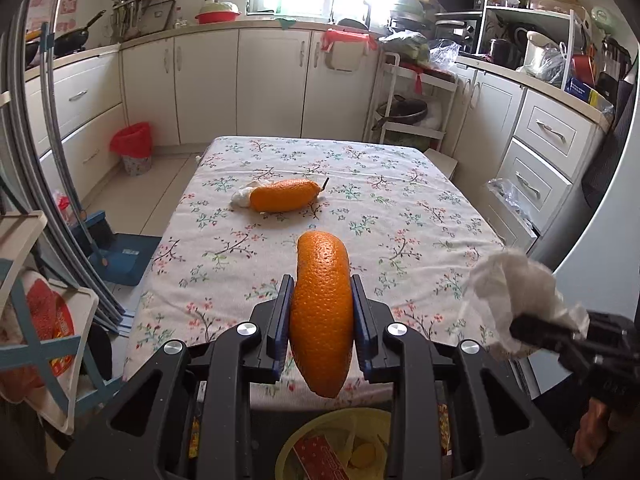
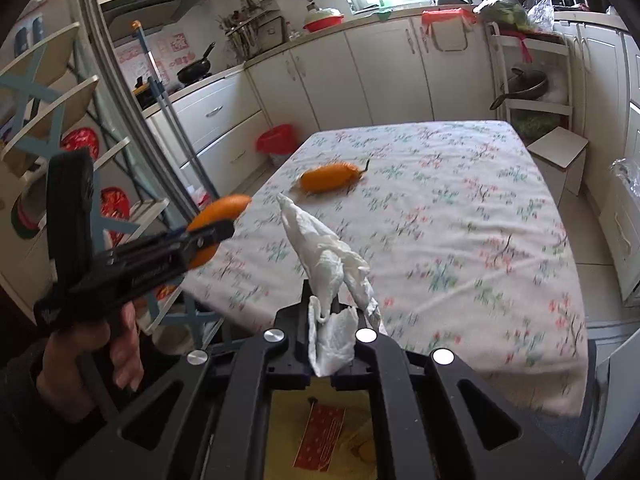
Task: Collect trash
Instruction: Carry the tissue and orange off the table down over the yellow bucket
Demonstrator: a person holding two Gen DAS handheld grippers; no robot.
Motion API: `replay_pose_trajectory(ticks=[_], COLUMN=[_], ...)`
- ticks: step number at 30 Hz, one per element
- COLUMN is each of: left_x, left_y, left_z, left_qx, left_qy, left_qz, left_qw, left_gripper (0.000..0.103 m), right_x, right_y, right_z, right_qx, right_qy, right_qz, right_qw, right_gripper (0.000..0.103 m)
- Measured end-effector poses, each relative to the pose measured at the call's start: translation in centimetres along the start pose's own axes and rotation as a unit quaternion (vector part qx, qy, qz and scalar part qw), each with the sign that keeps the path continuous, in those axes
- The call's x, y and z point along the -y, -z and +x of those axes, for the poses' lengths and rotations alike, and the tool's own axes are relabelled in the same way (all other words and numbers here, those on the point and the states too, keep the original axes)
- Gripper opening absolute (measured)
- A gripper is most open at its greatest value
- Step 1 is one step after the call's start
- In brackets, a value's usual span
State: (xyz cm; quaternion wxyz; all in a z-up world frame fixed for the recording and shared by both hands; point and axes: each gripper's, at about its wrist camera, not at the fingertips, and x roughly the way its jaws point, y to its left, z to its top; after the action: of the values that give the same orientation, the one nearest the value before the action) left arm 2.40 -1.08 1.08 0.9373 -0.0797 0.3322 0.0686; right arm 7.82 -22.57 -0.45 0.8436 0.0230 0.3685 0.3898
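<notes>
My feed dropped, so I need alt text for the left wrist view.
The left gripper is shut on an orange peel above the floral table. Another peel with a white tissue scrap lies mid-table. At right, the right gripper holds a crumpled tissue.

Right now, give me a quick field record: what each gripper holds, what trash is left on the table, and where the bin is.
left gripper: shut on orange peel piece
right gripper: shut on crumpled white tissue
left on table: second orange peel with white scrap at its end, on floral tablecloth
bin: yellow-lined bin below both grippers, at near table edge
other bin: red-lined bin on floor by cabinets
</notes>
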Motion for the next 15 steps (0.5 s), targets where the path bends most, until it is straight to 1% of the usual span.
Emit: replay_pose_trajectory(ticks=[5, 15], left_x=[-0.4, 0.2], left_y=[1.4, 3.7], left_z=[-1.5, -3.6], left_qx=[-0.002, -0.007], left_qy=[-0.003, 0.002], left_qz=[-0.005, 0.003], left_qw=[1.0000, 1.0000], left_gripper=[0.025, 0.025], right_x=[-1.1, -2.6], right_y=[3.2, 5.3], right_z=[-0.5, -0.9], right_qx=[-0.024, -0.039], right_qy=[-0.007, -0.014], right_qz=[0.000, -0.006], right_qw=[1.000, 0.999], right_gripper=[0.007, 0.007])
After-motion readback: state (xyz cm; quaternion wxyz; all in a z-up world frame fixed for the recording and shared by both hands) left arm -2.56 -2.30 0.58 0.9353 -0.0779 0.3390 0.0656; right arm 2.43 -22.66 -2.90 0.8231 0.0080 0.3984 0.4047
